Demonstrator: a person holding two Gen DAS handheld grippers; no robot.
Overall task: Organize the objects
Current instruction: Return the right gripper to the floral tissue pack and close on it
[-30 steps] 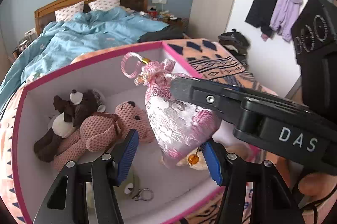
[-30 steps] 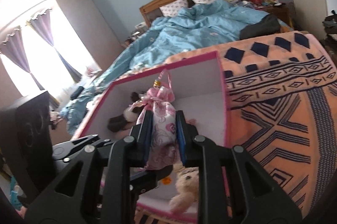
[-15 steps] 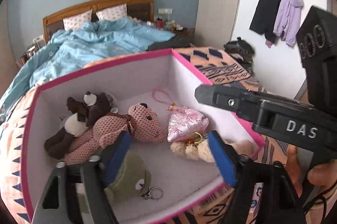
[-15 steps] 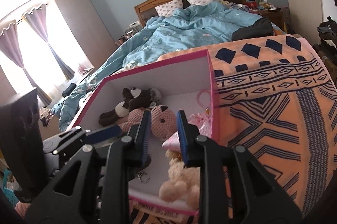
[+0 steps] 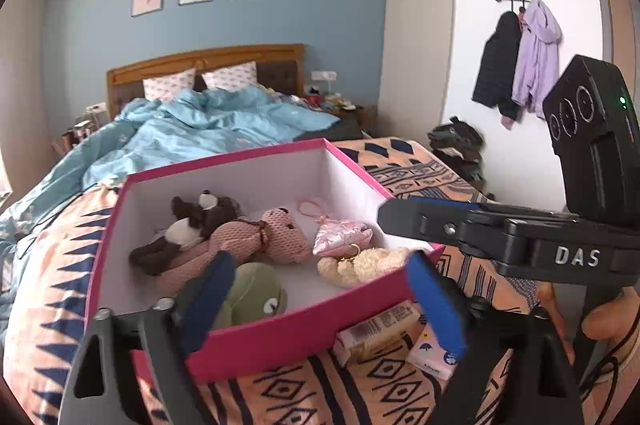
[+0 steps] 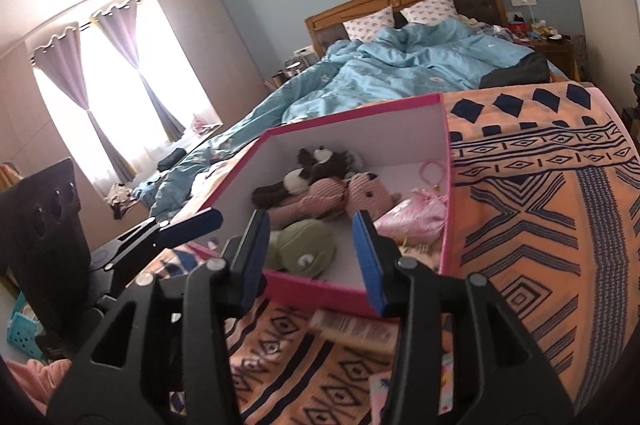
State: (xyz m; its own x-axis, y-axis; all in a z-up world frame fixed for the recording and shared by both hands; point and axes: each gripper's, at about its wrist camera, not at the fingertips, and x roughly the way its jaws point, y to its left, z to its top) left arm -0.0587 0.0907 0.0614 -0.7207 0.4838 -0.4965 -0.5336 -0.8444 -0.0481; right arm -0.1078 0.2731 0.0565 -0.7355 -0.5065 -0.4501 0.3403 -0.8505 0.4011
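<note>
While both grippers hang short of the near wall of the pink box (image 5: 280, 341), everything inside it lies beyond their tips and untouched. At far left in the left wrist view, a dark brown and white plush (image 5: 188, 225) rests against the box's left rear, overlapping a pink knitted bear (image 5: 256, 241) stretched across the middle. Just in front of these, a green frog plush (image 5: 256, 293) sits near the front wall, partly hidden behind the left blue pad (image 5: 204, 305) of the left gripper (image 5: 320, 309), whose jaws have just been opening and now stand wide apart with nothing between them. Right of the bear lies the pink brocade sachet (image 5: 340, 235), flat on the box floor with its loop toward the back wall, touching a cream plush (image 5: 364, 265) in front of it. Farther right, outside the box on the patterned orange blanket (image 5: 408, 177), a barcoded packet (image 5: 380, 329) and a tissue pack (image 5: 432, 353) lie by the front corner. The right gripper (image 6: 312, 257), framing the frog and bear in its own view, has also just been opening; its jaws are parted and empty, the sachet (image 6: 412, 215) lying beyond its right finger.
</note>
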